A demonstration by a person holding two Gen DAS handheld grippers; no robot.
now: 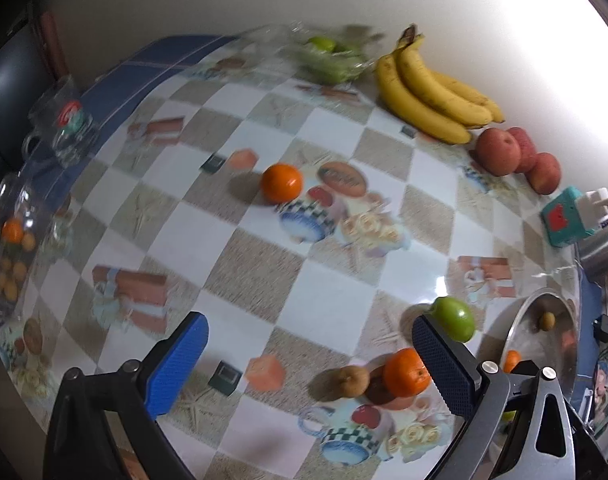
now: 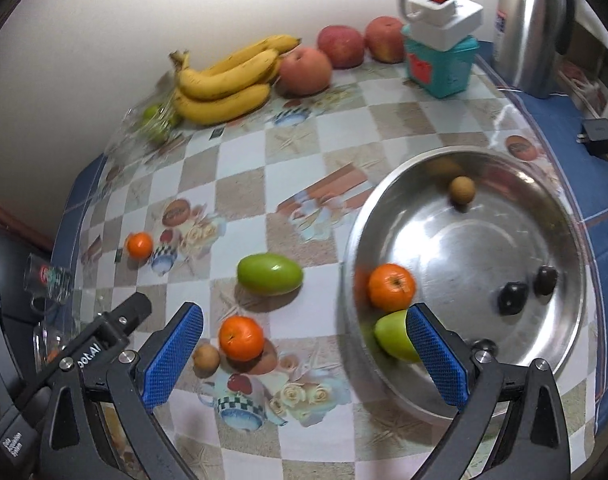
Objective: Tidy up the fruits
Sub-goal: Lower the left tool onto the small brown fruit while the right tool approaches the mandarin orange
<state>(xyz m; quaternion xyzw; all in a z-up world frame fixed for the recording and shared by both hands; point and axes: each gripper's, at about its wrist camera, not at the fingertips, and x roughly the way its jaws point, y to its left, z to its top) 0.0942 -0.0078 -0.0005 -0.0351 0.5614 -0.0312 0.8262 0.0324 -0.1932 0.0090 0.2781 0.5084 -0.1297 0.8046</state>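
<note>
My left gripper [image 1: 312, 364] is open and empty, low over the checked tablecloth. Just past its right pad lie an orange [image 1: 407, 372], a small brown fruit [image 1: 350, 380] and a green fruit [image 1: 454, 318]. Another orange [image 1: 281, 183] sits alone mid-table. My right gripper [image 2: 304, 356] is open too, with its right pad over the near rim of a steel bowl [image 2: 464, 248]. That bowl holds an orange [image 2: 392, 286], a green fruit [image 2: 396, 336], a small brown fruit [image 2: 462, 190] and two dark fruits [image 2: 512, 298]. On the cloth beside the bowl are a green fruit [image 2: 269, 274] and an orange [image 2: 241, 338].
Bananas [image 2: 223, 80], three apples [image 2: 304, 70] and a clear bag of green fruit [image 2: 155, 120] line the wall. A teal box [image 2: 440, 68] with a white power strip on top and a steel flask [image 2: 532, 28] stand far right. A glass mug [image 1: 63, 124] and a jar [image 1: 11, 248] stand at the left edge.
</note>
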